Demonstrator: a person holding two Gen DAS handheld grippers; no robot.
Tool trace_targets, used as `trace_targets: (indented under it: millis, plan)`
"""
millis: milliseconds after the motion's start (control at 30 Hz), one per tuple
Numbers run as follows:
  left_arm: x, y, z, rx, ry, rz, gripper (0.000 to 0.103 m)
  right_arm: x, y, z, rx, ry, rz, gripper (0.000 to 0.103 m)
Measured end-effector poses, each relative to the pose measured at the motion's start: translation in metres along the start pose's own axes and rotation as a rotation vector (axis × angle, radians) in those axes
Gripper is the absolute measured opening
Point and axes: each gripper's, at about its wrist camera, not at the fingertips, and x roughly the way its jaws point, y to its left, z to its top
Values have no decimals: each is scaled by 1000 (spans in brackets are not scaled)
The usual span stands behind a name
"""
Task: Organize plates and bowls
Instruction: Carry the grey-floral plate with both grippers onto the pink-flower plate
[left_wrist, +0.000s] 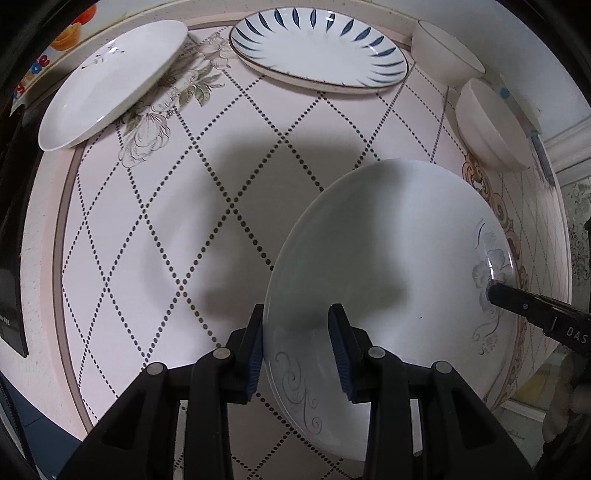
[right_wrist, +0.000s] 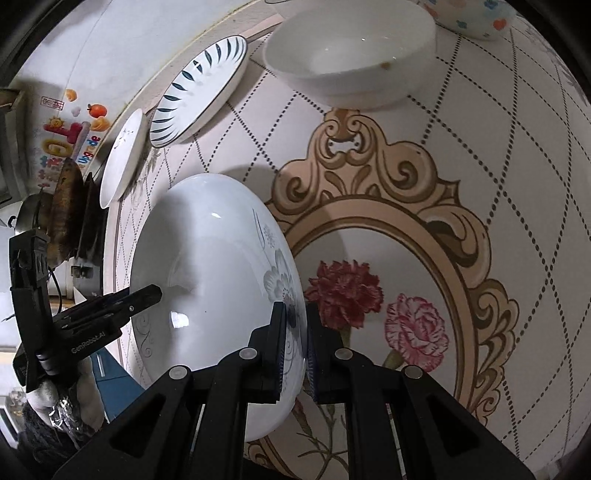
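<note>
The table (left_wrist: 155, 221) has a pink cloth with dotted diamonds and flowers. Behind it is a white wall (right_wrist: 110, 55) with colourful stickers (right_wrist: 70, 129).

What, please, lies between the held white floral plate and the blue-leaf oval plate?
Only bare diamond-patterned tablecloth lies between the white floral plate and the blue-leaf oval plate, seen from the left wrist.

Both wrist cameras look steeply down, close over the table (left_wrist: 155, 229), sharing the floral plate (left_wrist: 388, 240), seemingly from opposite rims.

We are gripping white floral plate (left_wrist: 388, 258) rim with left gripper (left_wrist: 299, 350); right gripper (left_wrist: 495, 291) is pinching opposite rim. Blue-leaf plate (left_wrist: 317, 51), plain plate (left_wrist: 114, 81), two bowls (left_wrist: 447, 51) are resting on table (left_wrist: 166, 221).
</note>
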Motion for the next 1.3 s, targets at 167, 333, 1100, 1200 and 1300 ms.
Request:
trace_targets:
  millis: [167,333,1100,1200,1300]
  plan:
    - [-1,-5,1,19,-5,15,31,1,-1,-2,9,3,-3,12]
    - [15,-25,49,1,-11,14,31,5,-2,3,24,52,13,14]
    - [-6,203,147,-708,-229,81,44,80,272,266,-398,11,176,55]
    - [4,211,150,-737,-221,83,44,116,299,292,-444,31,148,46]
    - [11,216,154,-753,-221,78,44,142,310,305,-469,52,127,35]
